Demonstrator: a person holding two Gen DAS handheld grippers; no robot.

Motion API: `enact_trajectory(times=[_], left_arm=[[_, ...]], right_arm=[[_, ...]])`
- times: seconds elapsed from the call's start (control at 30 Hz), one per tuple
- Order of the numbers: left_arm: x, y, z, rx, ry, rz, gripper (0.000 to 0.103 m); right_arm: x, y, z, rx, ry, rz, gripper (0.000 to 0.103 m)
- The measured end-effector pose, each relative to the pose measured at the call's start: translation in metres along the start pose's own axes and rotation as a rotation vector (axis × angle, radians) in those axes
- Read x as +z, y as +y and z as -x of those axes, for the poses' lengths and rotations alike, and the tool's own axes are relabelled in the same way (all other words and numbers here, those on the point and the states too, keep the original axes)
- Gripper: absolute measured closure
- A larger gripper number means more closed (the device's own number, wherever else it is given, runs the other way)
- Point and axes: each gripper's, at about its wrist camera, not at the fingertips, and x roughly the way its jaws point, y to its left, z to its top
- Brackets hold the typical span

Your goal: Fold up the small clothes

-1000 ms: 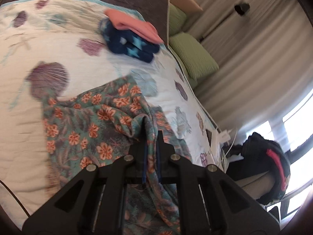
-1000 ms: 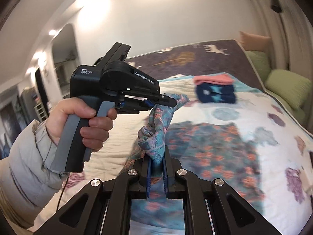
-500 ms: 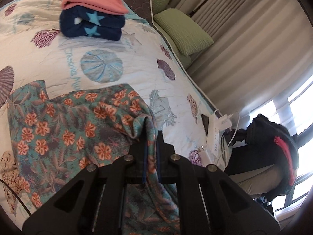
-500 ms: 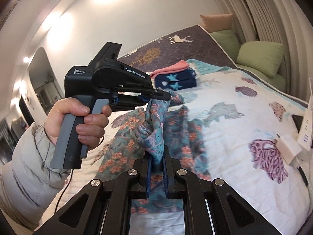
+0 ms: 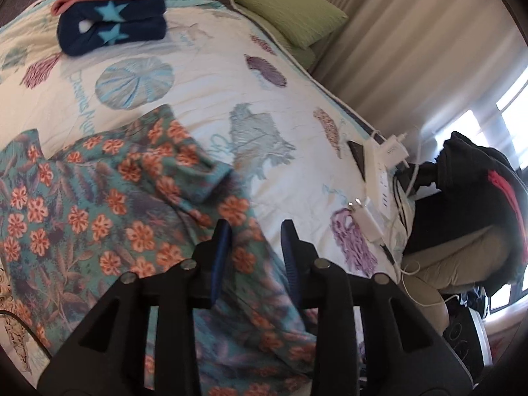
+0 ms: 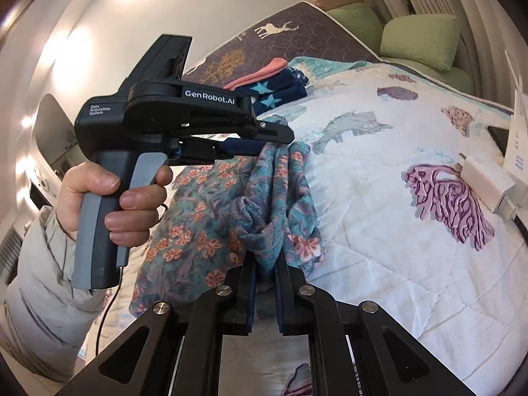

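Observation:
A teal floral garment [image 5: 99, 204] lies partly spread on the seashell-print quilt [image 5: 214, 76]. My left gripper [image 5: 255, 234] hovers just over the garment's near edge. Its jaws are opening, and the cloth lies loose below the gap with neither pad pressing on it. In the right wrist view the left gripper [image 6: 280, 137] is held by a hand [image 6: 109, 198], and a bunched fold of the floral garment [image 6: 274, 198] droops under its tips. My right gripper [image 6: 264, 264] is shut on that fold, a little above the bed.
A folded stack, pink cloth on navy star-print cloth [image 5: 112, 23], sits farther back on the quilt. Green pillows [image 5: 290, 10] line the curtain side. A white power strip [image 5: 386, 171] with chargers and cables lies at the bed's right edge, beside a dark bag [image 5: 478, 198].
The left jaws were shut on the garment's edge and have now parted, letting the cloth go. Both grippers have sunk toward the bed and rolled, bringing the folded-over part down.

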Motion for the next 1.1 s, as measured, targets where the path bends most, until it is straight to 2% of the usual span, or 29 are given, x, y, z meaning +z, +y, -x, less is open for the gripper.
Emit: enact_trajectory(times=[0.27, 0.37, 0.47, 0.57, 0.63, 0.73, 0.87, 1.0, 1.1], left_arm=[[-0.029, -0.014, 0.034, -0.008, -0.047, -0.050, 0.065], [-0.067, -0.012, 0.060, -0.009, -0.099, -0.062, 0.053], [-0.108, -0.007, 0.083, 0.059, -0.140, -0.093, 0.047], [-0.155, 0.002, 0.100, 0.197, -0.167, -0.107, 0.039], [-0.182, 0.008, 0.101, 0.284, -0.135, -0.121, 0.038], [-0.212, 0.011, 0.099, 0.362, -0.094, -0.144, 0.038], [-0.221, 0.019, 0.095, 0.444, -0.116, -0.106, 0.038], [-0.213, 0.016, 0.095, 0.413, -0.195, -0.107, 0.038], [-0.208, 0.015, 0.086, 0.494, -0.198, -0.123, 0.039]], right_arm=[[0.009, -0.005, 0.005, 0.017, -0.018, -0.011, 0.094], [0.012, -0.003, 0.007, 0.025, -0.023, 0.003, 0.095], [0.013, -0.002, 0.006, 0.028, -0.015, 0.012, 0.095], [0.014, -0.005, 0.006, 0.043, -0.003, 0.005, 0.095], [0.016, -0.009, 0.005, 0.056, 0.007, -0.008, 0.095], [0.018, -0.013, 0.004, 0.064, 0.022, -0.026, 0.095], [0.021, -0.014, 0.002, 0.076, 0.030, -0.040, 0.095], [0.022, -0.011, 0.005, 0.074, 0.028, -0.039, 0.094], [0.020, -0.016, 0.005, 0.066, 0.046, -0.067, 0.091]])
